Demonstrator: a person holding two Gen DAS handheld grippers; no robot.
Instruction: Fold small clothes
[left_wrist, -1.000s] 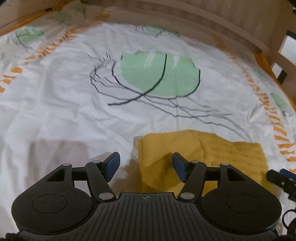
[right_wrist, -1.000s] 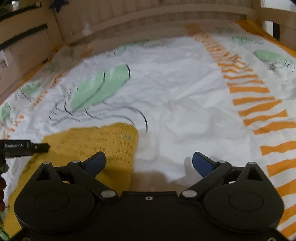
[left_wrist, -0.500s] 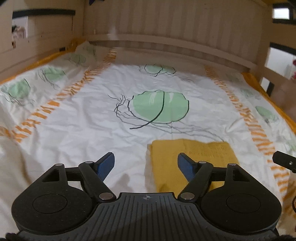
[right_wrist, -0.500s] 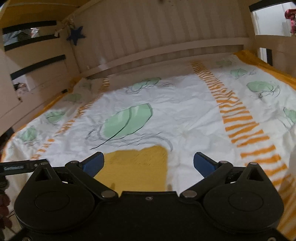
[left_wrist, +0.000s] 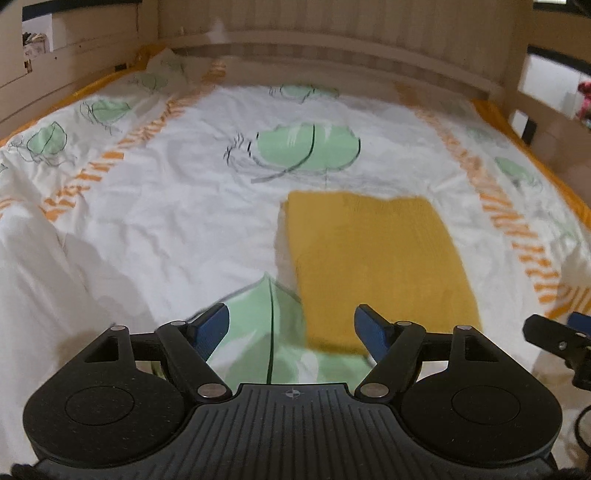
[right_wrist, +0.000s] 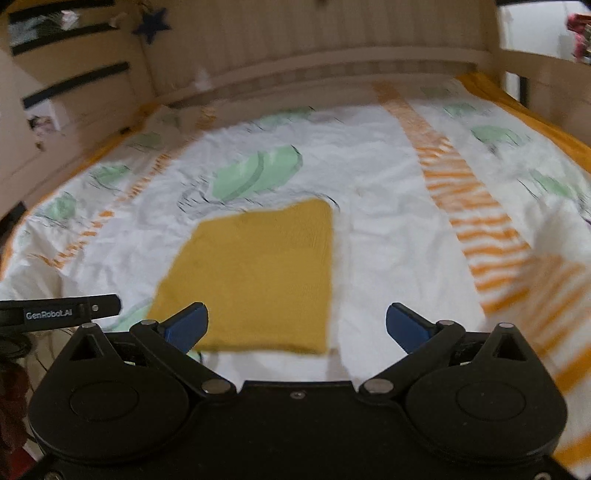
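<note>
We've pulled both grippers back and up since a second ago; the yellow garment (left_wrist: 373, 266) now lies flat, a neat rectangle on the near-middle bedsheet (left_wrist: 155, 221). Left gripper (left_wrist: 291, 326) and right gripper (right_wrist: 295, 325) spread apart, empty. Fold looks done.

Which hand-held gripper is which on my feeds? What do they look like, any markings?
Both look alike: black linkage arms with silver pivot pins, round black discs, blue fingertip pads. The left hand-held gripper has a ribbed body with a small crosshair mark; in the right hand-held gripper view its side bar reads "GenRobot.AI".
</note>
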